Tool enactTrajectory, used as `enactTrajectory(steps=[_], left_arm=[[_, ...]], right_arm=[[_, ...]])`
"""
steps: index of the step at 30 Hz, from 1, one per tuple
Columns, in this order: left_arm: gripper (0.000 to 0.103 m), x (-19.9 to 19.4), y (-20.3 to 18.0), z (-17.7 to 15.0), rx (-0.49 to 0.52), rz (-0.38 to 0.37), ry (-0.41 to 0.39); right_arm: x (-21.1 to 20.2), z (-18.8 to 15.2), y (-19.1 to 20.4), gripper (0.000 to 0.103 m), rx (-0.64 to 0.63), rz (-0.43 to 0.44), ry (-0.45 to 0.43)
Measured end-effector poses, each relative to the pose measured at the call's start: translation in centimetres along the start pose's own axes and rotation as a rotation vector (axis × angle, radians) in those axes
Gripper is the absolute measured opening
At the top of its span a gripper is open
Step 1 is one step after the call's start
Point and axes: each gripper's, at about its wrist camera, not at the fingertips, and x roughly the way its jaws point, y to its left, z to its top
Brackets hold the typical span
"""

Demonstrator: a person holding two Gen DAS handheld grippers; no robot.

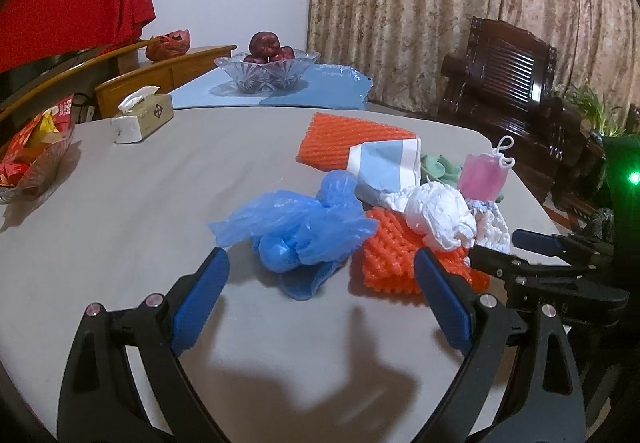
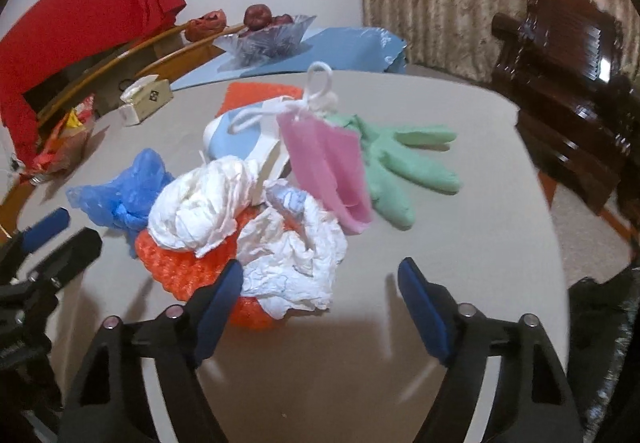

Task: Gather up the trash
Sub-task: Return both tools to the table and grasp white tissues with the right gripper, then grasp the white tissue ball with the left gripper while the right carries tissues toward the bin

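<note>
Right, both tools hover spread wide and empty over the worktop [image 1: 120,179]. Left tool [image 1: 320,275] points at the blue plastic bag [image 1: 296,227], which lies just left of the crumpled white paper [image 1: 436,215]; right tool [image 2: 320,283] sits just in front of that paper [image 2: 248,219]. Everything looks featherlight and floppy (the bag likely slippery too), so I'd pinch a bunched fold, not a loose edge. Under the paper lies springy orange foam netting [image 1: 384,259]; behind it a pink pouch [image 2: 328,171], and a limp green glove [image 2: 400,167] beyond.
</note>
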Motion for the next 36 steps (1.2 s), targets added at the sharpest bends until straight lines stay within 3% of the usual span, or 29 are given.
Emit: enactTrajectory(steps=[4, 10, 21, 26, 36], left_arm=[[0.091, 0.4, -0.1, -0.1, 0.001, -0.005, 0.007], [0.091, 0.3, -0.9, -0.1, 0.008, -0.013, 0.007], [0.091, -0.4, -2.9, 1.0, 0.021, -0.052, -0.024], [0.081, 0.4, -4.9, 1.7, 0.044, -0.090, -0.016], [0.070, 3.6, -8.1, 2.5, 0.094, -0.106, 0.017]], right_arm=[[-0.1, 0.0, 0.0, 0.040, -0.006, 0.079, 0.016], [-1.2, 0.0, 0.5, 0.020, -0.029, 0.102, 0.001], [-5.5, 0.0, -0.5, 0.019, -0.023, 0.096, -0.061], [-5.9, -0.9, -1.6, 0.019, -0.021, 0.012, -0.043], [-6.6, -0.7, -3.2, 0.019, 0.004, -0.019, -0.066]])
